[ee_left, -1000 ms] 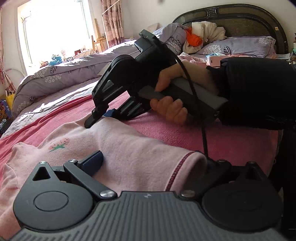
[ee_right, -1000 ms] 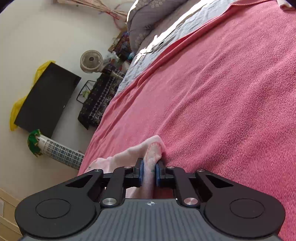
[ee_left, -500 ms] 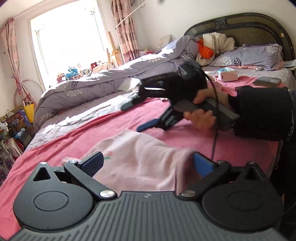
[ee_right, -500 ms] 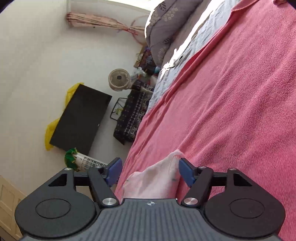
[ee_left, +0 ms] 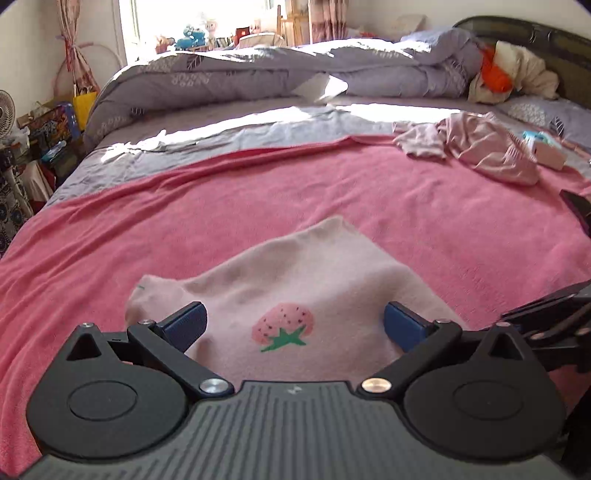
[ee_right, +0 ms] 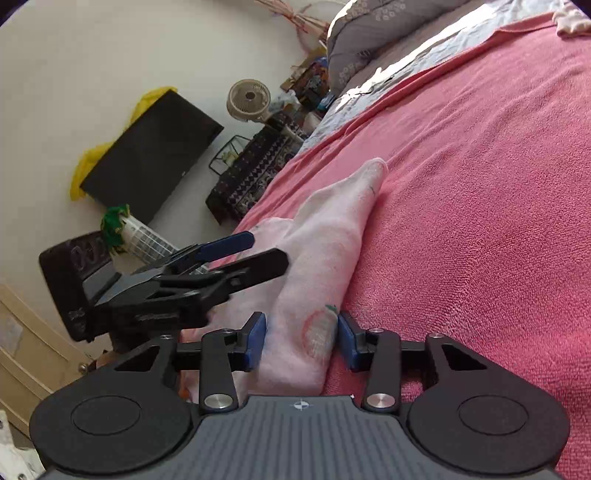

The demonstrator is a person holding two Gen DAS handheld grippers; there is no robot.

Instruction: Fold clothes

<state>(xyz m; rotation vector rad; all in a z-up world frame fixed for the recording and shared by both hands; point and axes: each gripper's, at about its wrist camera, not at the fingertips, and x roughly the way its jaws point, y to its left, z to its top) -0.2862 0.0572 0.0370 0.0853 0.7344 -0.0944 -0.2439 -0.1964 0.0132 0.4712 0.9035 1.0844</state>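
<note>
The left gripper stands wide, holding nothing, above the folded pale pink strawberry-print garment; the right gripper, jaws closing, straddles its near fold without pressing, likely to regrip. It lies flat on the pink terry blanket.

Bright daylight from window, glare on bedding, fisheye warp w/ dark corners.
</note>
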